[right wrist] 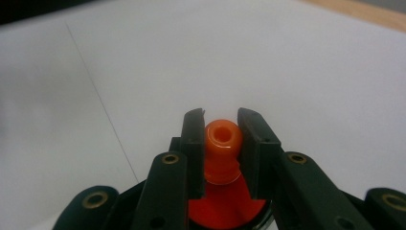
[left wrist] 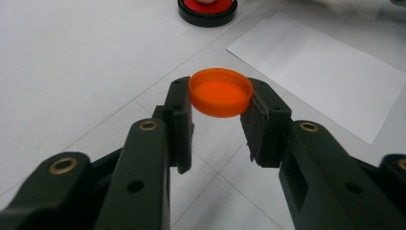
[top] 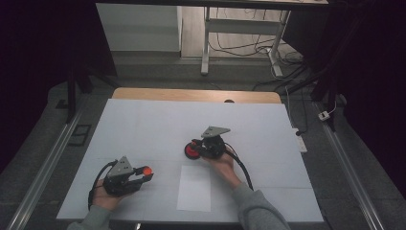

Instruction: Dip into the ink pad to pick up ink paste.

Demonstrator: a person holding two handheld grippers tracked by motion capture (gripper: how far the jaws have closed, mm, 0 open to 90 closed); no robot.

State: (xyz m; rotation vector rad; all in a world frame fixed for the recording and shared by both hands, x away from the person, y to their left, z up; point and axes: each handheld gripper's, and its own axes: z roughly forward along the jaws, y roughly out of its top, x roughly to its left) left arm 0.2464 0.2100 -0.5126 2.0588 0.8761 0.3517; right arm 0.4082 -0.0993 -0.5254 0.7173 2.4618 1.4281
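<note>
My left gripper (left wrist: 218,127) pinches a round, shallow orange cap (left wrist: 220,92) above the table (top: 143,129). My right gripper (right wrist: 220,153) clamps the orange neck (right wrist: 221,148) rising from a red, black-rimmed disc (top: 192,151).

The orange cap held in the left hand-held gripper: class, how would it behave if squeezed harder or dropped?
The orange cap looks thin-walled and glossy, so it may slip or flex. Being round and shallow, it would probably roll briefly, then settle flat.
</note>
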